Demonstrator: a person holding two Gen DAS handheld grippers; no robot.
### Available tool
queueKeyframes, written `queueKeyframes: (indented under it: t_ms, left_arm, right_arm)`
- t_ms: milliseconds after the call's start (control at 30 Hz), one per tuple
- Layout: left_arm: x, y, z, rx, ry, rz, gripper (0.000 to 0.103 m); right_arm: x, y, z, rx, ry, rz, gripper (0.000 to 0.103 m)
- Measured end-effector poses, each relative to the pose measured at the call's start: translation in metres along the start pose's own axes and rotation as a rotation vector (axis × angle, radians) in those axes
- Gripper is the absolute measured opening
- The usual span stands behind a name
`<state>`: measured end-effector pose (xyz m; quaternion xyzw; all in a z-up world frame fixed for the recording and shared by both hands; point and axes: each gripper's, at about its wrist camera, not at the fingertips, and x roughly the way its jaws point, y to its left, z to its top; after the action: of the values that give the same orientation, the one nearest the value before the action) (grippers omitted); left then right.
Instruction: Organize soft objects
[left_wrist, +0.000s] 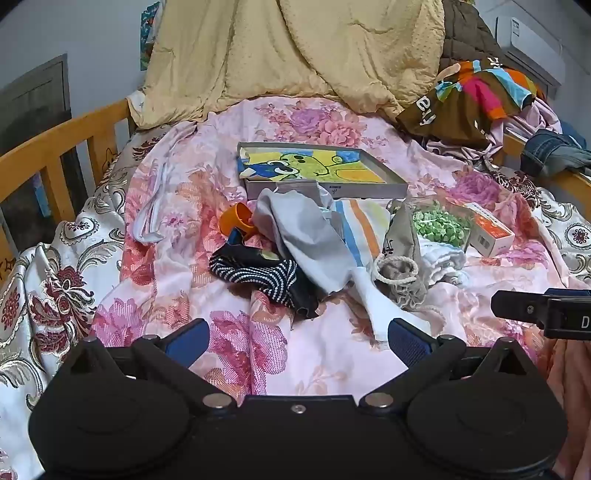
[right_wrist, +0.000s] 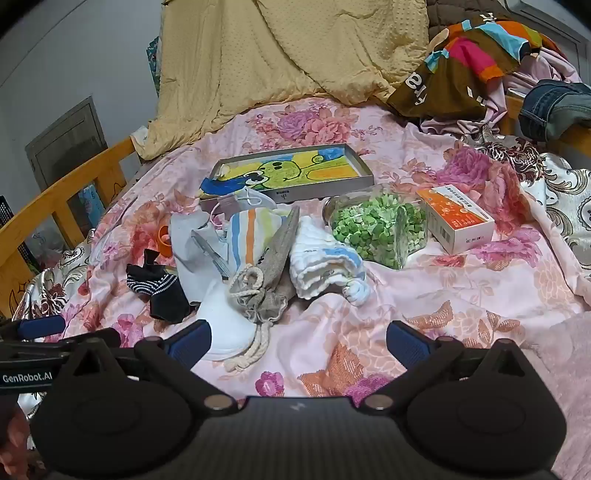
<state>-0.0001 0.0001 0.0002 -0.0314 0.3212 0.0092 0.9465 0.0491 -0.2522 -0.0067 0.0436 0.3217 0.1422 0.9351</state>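
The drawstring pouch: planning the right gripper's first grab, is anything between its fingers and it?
Nothing visible. The right gripper is open, and only bare floral sheet lies before the drawstring pouch.

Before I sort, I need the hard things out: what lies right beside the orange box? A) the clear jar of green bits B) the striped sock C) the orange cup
A: the clear jar of green bits lies on its side right beside the orange box.
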Motion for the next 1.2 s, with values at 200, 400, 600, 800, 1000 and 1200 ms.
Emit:
queueKeyframes:
  t_ms: [200,400,600,800,1000,1200]
  left_arm:
    - [0.0005,0.0001,-0.0002,0.004,-0.003,-0.003,0.102]
    - [-0.0008,0.0000,-0.0010,0.005,-0.008,-0.004,0.102]
    - [-0.0014,0.0005,-0.0028,0.003,-0.010,-0.004,0.102]
    - [-0.0027,0.0021,-0.0016,0.003,-0.008,-0.003,0.102]
    - [-0.0030,0.0023,-0.0020,0.002,-0.011,-0.004,0.102]
    - [-0.0024,0.0022,-0.0020,0.001,-0.011,-0.003,0.102]
  right_arm:
    - [-0.0005,-0.0003,0.0001,-0.001,-0.003,-0.001,0.103]
    - [-0.0003,-0.0007,0.0002,-0.001,-0.002,-0.001,0.103]
    - [0.0006,-0.0013,0.0003,0.000,0.001,0.001,0.103]
    - [0.0007,-0.0013,0.0003,0.001,0.003,0.001,0.103]
    - [0.0009,-0.0012,0.0003,0.002,0.003,0.001,0.103]
    - [0.0010,-0.0013,0.0004,0.002,0.004,0.001,0.103]
